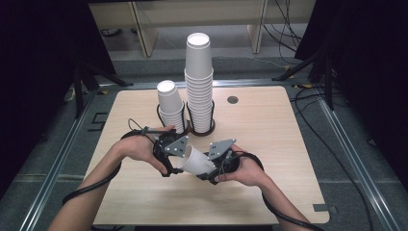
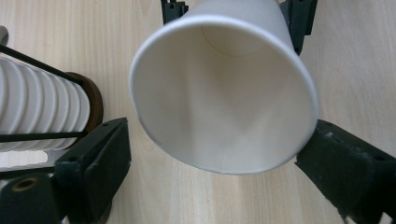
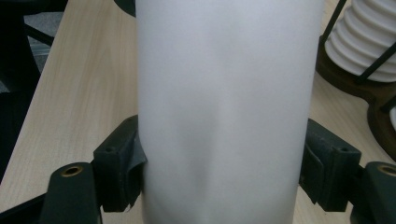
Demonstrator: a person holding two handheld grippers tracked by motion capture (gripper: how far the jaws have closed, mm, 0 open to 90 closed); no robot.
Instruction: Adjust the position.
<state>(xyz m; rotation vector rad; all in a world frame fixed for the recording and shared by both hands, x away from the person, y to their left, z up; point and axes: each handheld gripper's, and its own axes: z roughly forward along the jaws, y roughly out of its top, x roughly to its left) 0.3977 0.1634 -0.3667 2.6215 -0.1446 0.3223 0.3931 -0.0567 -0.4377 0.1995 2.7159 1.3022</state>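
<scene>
Paper cup [image 1: 196, 161], white, light, thin-walled, crushable, lying sideways above the desk's [image 1: 269, 125] near-centre; right gripper [image 1: 211, 168] clamps its body, left gripper [image 1: 174, 161] open around the rim; hold mid-wall, gently

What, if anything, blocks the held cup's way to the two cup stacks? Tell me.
Nothing visible does. The paper cup lies tilted between the two tongs, gripped by the right tongs. Bare table separates it from the short stack and the tall stack behind; both tops are uncovered.
</scene>
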